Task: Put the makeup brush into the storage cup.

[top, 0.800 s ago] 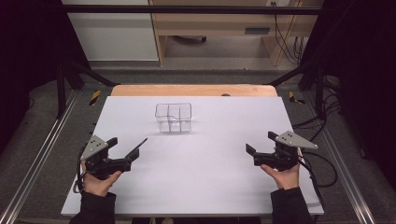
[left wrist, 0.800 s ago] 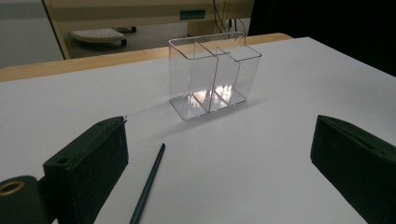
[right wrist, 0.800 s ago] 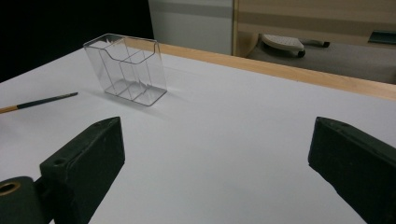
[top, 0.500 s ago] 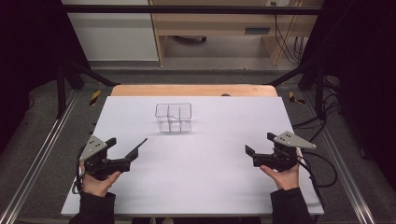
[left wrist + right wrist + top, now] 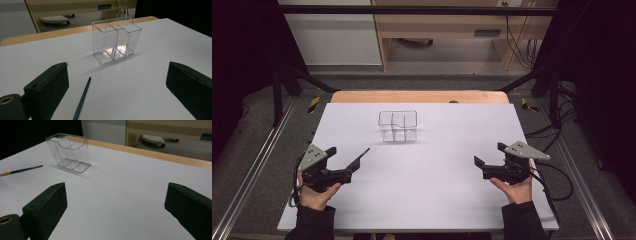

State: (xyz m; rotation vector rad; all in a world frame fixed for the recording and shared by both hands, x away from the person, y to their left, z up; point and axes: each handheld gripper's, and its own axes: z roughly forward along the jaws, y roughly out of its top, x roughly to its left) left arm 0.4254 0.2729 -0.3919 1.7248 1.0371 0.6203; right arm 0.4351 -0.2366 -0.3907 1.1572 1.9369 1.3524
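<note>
A clear plastic organizer [image 5: 398, 125] with several compartments stands upright on the white table [image 5: 437, 200], towards the back of its middle. The left gripper view has the organizer [image 5: 116, 40] ahead of the jaws. A thin dark pencil [image 5: 82, 98] lies flat on the table between those jaws, touching neither. My left gripper [image 5: 349, 152] hovers at the front left, open and holding nothing. At the front right my right gripper [image 5: 487, 153] is open and holds nothing. From the right gripper view, the organizer [image 5: 68, 153] is far left and the pencil [image 5: 22, 170] lies beyond it.
The white sheet covers a wooden tabletop whose far edge [image 5: 417, 96] shows behind it. Metal frame rails [image 5: 257, 165] run along both sides. Cables [image 5: 557, 175] trail off the right gripper. A wooden cabinet [image 5: 452, 30] stands on the floor beyond the table.
</note>
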